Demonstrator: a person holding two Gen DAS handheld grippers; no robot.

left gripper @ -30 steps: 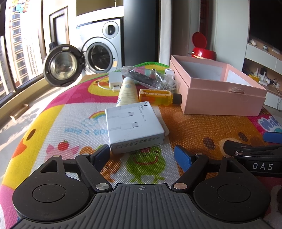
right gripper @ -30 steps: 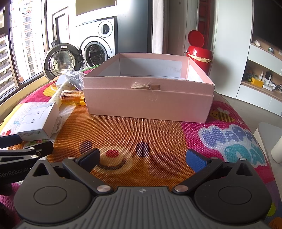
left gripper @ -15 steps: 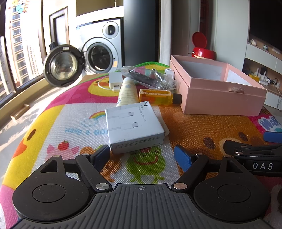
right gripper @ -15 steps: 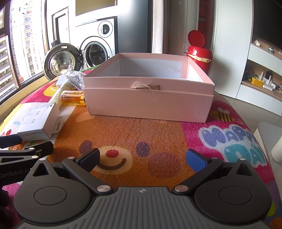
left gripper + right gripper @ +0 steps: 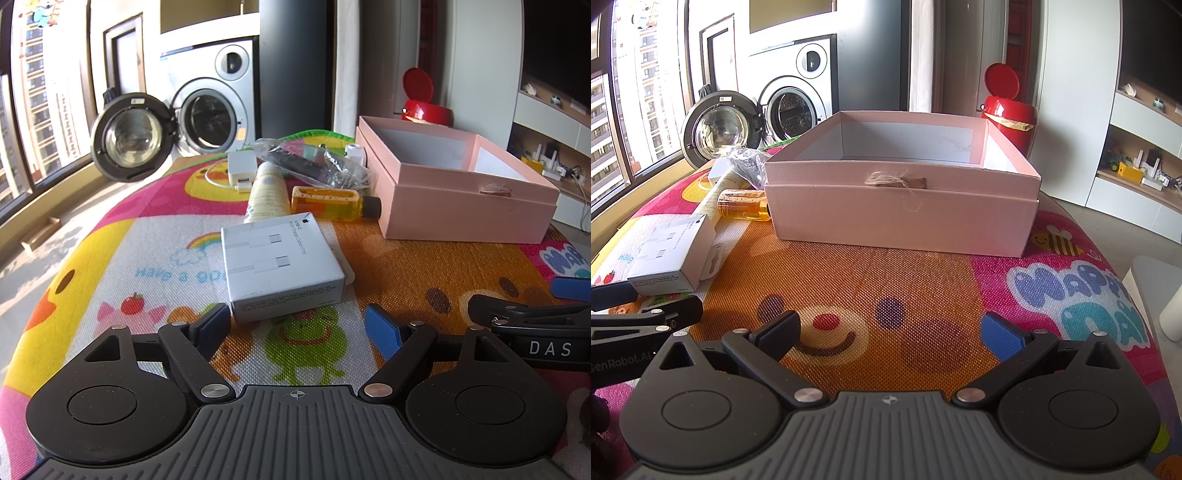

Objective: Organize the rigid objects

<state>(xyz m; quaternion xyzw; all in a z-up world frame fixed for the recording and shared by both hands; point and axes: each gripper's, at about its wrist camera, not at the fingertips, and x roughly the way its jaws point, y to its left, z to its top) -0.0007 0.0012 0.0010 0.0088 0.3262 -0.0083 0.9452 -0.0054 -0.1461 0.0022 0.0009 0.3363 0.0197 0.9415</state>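
Matt pink cardboard box (image 5: 901,218), glossy white carton (image 5: 280,264), woven-textured mat (image 5: 886,280), crinkly clear plastic bag (image 5: 314,166)

- A home, laundry corner beside a living area.
- Front-loading washing machine (image 5: 212,107) with door open.
- Cartoon play mat (image 5: 894,280) underfoot.
- Red lidded bin (image 5: 1010,107), wall shelves (image 5: 1145,147) with toys, high-rise flats through window (image 5: 40,103).

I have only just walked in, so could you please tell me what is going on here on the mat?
A person holds a pair of tongs in each hand over a colourful play mat, and neither grips anything. The left tongs are open just in front of the white cable box. The right tongs are open, facing the open pink box, which looks empty as far as can be seen. A cream tube, an amber bottle and a plastic bag lie beside it.
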